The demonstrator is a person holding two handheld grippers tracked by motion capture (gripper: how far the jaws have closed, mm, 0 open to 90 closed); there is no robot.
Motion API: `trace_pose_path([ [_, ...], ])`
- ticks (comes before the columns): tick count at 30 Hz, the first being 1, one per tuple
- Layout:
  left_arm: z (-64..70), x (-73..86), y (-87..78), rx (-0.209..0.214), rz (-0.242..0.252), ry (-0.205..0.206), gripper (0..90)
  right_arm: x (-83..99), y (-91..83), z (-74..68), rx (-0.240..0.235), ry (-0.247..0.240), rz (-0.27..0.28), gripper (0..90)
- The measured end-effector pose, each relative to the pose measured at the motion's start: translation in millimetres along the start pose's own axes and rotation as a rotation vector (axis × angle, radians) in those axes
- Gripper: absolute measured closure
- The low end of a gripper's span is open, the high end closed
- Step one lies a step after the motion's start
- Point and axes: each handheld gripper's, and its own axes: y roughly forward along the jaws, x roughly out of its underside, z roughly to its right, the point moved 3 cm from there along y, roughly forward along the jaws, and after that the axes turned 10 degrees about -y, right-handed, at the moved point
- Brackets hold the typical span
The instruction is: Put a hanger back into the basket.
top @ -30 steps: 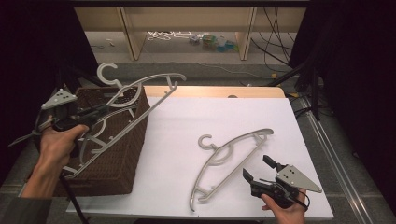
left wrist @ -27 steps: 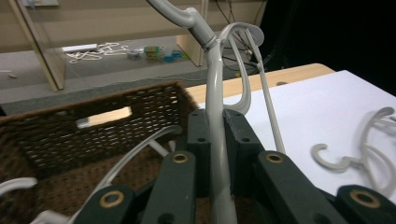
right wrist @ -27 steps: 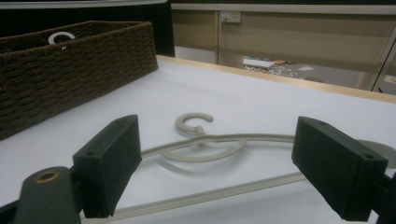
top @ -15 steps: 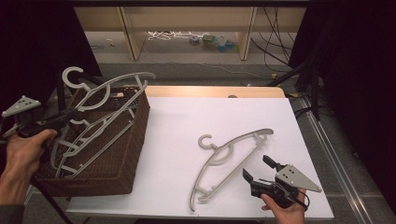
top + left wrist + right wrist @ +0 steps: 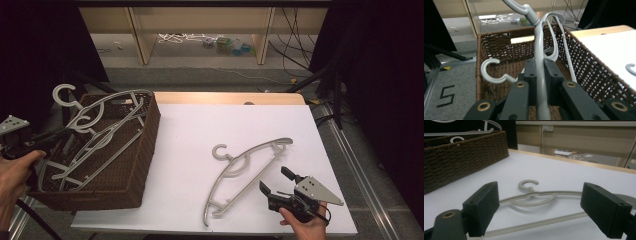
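Note:
A brown wicker basket point(image 5: 148, 131) stands at the table's left end. My left gripper point(image 5: 61, 134) is shut on the neck of a grey plastic hanger point(image 5: 118, 95), which lies tilted over the basket with its hook point(image 5: 62, 93) past the far left rim. In the left gripper view the jaws of this gripper point(image 5: 540, 68) clamp that hanger point(image 5: 537, 32) above the basket point(image 5: 504, 47). A second hanger point(image 5: 489, 73) rests inside. A beige hanger point(image 5: 250, 154) lies flat on the white table. My right gripper point(image 5: 274, 179) stands open just behind its lower bar, jaws apart on either side of the hanger point(image 5: 534, 195).
The white table top point(image 5: 200, 125) ends in a wooden strip at the far edge. Beyond it a low shelf point(image 5: 200, 20) stands over a floor with loose cables and small items. Black stands and cables run along the right side.
My left gripper has carried the grey hanger leftward and down, from above the basket's right rim to over its inside. The right gripper and the beige hanger have stayed put.

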Motion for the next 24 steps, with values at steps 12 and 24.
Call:
trace_pose_path([
  [12, -1.2, 6.2, 17.5, -0.04, -0.105, 0.062, 81.6, 0.2, 0.1, 0.1, 0.001, 0.006, -0.009, 16.3],
  [24, -5.9, 14.1, 45.2, -0.091, -0.237, 0.213, 81.4, 0.1, 0.2, -0.1, -0.001, 0.007, -0.008, 16.3],
])
